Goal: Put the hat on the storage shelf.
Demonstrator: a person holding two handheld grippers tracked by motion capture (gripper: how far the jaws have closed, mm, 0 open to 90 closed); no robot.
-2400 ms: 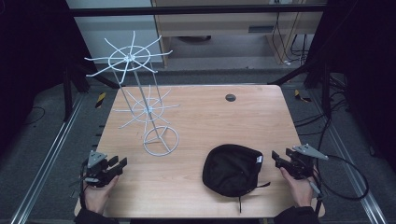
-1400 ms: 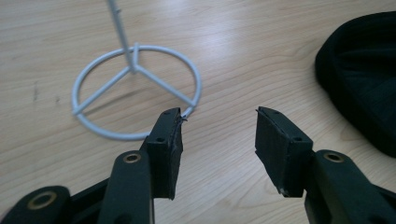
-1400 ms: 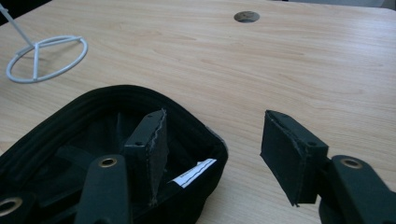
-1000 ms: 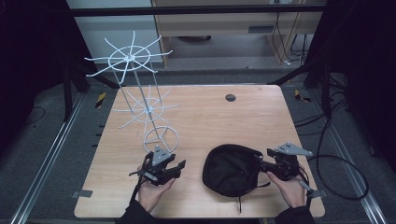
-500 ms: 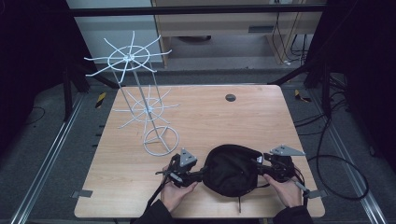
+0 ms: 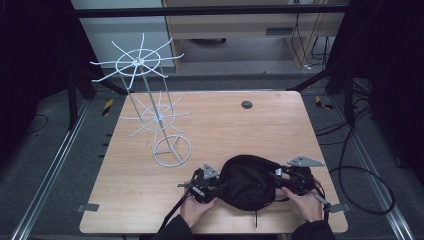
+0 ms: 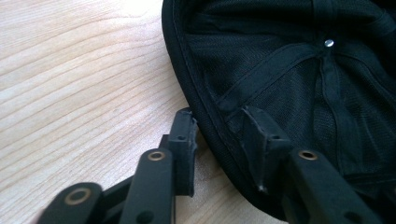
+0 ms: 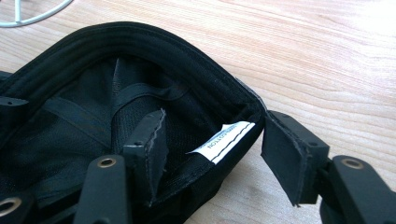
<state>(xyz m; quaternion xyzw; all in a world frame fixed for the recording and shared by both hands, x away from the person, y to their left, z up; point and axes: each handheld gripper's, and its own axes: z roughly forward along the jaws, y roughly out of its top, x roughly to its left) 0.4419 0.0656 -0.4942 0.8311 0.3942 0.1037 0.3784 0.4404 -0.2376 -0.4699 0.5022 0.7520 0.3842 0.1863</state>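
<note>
A black cap (image 6: 247, 182) lies upside down near the table's front edge, its inside facing up. My left gripper (image 6: 216, 187) is at the cap's left side. In the left gripper view its jaws (image 7: 219, 119) straddle the cap's rim (image 7: 205, 112), one pad outside on the wood, one inside on the lining. They have just been closing, and bare wood still shows between the outer pad and the rim. My right gripper (image 6: 280, 183) is at the cap's right side, open (image 8: 215, 119), with the rim and its white label (image 8: 226, 140) between the pads.
A white wire rack (image 6: 160, 120) with spoked arms stands on a ring base at the table's left; part of that base (image 8: 28, 11) shows in the right gripper view. A small dark disc (image 6: 246, 104) sits near the far edge of the wooden table (image 6: 280, 135).
My left gripper has travelled right from the table's front left to the cap's left rim, and its jaws have narrowed around that rim. The right gripper has stayed at the cap's right side.
</note>
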